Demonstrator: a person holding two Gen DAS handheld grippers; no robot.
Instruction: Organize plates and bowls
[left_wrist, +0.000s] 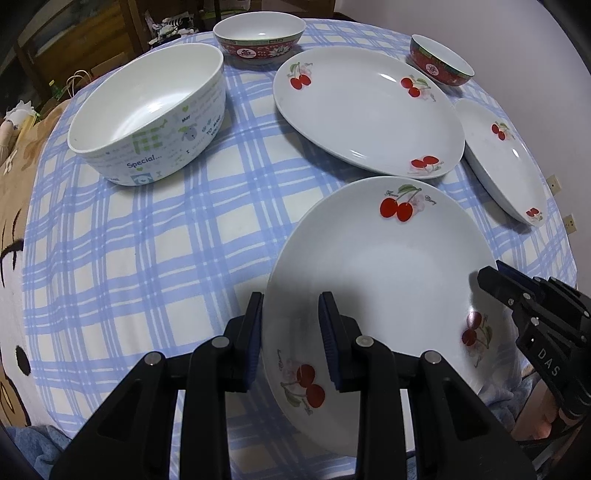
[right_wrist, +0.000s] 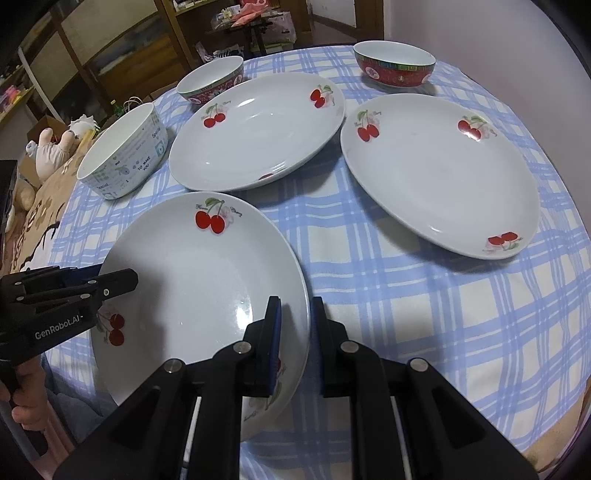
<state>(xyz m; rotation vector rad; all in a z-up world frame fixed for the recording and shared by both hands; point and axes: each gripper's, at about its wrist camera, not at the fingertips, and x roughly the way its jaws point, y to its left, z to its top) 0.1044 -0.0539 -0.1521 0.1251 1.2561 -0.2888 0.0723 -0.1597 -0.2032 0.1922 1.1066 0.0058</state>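
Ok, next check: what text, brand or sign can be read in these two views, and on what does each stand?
"Special..." on the white printed bowl.
"TO MAKE YOU" on the same bowl.
"May" on the same bowl; its other print is too small.
"DAS" on the right gripper.
"GenRobot.AI" on the left gripper.
Script beside the cherries on the near cherry plate: too blurred.
Characters on the two red bowls: not legible.
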